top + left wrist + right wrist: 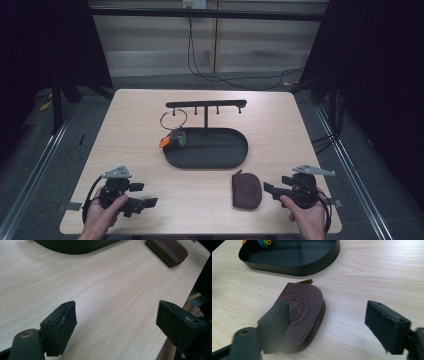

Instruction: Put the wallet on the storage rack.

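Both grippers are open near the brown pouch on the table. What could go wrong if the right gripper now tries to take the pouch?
1. The brown pouch lies flat near the table edge; the open right gripper may push it instead of gripping, perhaps off the table.
2. The black tray stands just behind the pouch, so a forward push could knock it and disturb the keys on its stand.
3. The open left gripper is low above the table and might scrape it.

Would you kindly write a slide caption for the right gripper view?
Open right claw poised low over a brown zip pouch lying flat on the wooden table, just before a black tray.
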Demonstrator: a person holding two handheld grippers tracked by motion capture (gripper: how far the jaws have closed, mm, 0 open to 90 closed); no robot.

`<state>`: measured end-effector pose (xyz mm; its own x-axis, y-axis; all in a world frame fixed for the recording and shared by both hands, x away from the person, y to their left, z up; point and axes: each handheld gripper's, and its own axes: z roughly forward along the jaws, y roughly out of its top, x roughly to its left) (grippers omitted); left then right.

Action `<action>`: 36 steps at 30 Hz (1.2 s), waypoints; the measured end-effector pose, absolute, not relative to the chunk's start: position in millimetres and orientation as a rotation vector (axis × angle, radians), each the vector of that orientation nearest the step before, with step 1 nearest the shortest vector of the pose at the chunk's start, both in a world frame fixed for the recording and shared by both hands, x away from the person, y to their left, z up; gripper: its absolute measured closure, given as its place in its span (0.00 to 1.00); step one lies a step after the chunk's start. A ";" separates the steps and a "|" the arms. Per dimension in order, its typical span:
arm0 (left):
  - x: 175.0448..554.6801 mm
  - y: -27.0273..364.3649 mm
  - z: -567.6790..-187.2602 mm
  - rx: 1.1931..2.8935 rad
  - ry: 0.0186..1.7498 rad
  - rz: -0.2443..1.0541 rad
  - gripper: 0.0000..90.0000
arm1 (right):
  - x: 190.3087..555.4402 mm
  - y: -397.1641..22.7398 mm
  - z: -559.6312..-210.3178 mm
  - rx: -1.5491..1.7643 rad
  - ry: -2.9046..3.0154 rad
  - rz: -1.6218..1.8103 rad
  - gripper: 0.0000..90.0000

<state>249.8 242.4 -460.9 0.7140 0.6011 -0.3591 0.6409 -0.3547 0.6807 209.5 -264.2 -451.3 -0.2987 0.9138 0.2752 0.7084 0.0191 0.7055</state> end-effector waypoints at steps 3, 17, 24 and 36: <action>248.4 245.2 -460.9 2.038 0.940 -0.069 0.19 | 211.9 -260.8 -448.4 1.703 2.060 1.151 0.20; 248.7 243.2 -469.5 2.086 0.921 -0.079 0.19 | 233.4 -233.9 -435.7 1.730 2.268 0.914 0.27; 246.1 242.3 -469.9 2.083 0.902 -0.088 0.19 | 248.9 -225.0 -436.5 1.785 2.363 0.809 0.23; 240.7 236.1 -468.3 2.100 0.847 -0.105 0.19 | 271.9 -201.7 -445.7 1.888 2.539 0.471 0.24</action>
<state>240.7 236.1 -468.3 0.7675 0.5325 -0.3569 0.6033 -0.4120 0.6828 271.9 -201.7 -445.7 -0.3020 0.9278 0.2190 0.9446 0.2604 0.1996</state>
